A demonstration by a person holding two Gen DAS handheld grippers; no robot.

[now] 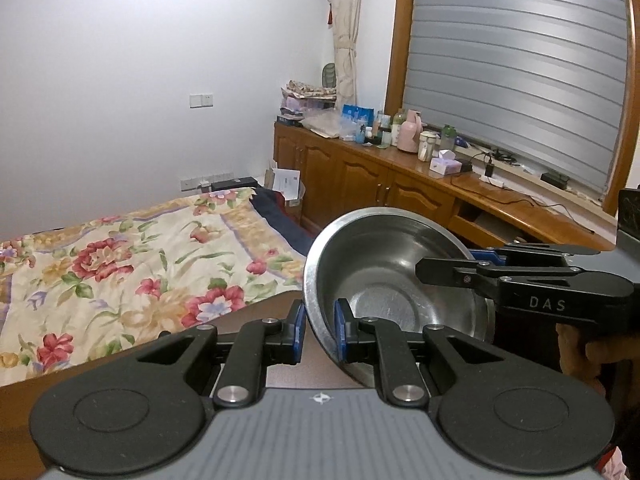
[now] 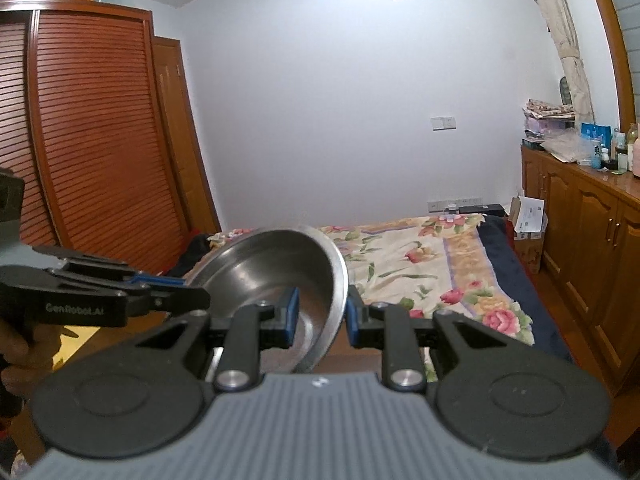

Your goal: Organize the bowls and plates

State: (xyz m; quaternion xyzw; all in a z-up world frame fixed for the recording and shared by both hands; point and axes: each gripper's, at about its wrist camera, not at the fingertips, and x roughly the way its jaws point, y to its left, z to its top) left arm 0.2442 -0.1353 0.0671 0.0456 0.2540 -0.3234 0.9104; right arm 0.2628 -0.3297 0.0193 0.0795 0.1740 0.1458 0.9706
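A stainless steel bowl [image 1: 384,264] hangs tilted in the air between both grippers. In the left wrist view my left gripper [image 1: 320,330] is shut on the bowl's near left rim, one blue pad outside and one inside. My right gripper [image 1: 460,264] comes in from the right and clamps the opposite rim. In the right wrist view the same bowl [image 2: 260,272] has its right rim between the pads of my right gripper [image 2: 320,314], and my left gripper [image 2: 188,288] holds the left rim. The bowl is empty.
A brown tabletop [image 1: 256,312] lies under the bowl. Beyond it is a bed with a floral quilt [image 1: 140,260]. A wooden cabinet [image 1: 360,176] crowded with bottles runs along the right wall. A louvred wardrobe [image 2: 92,140] stands at the left. A hand [image 1: 580,356] holds the right gripper.
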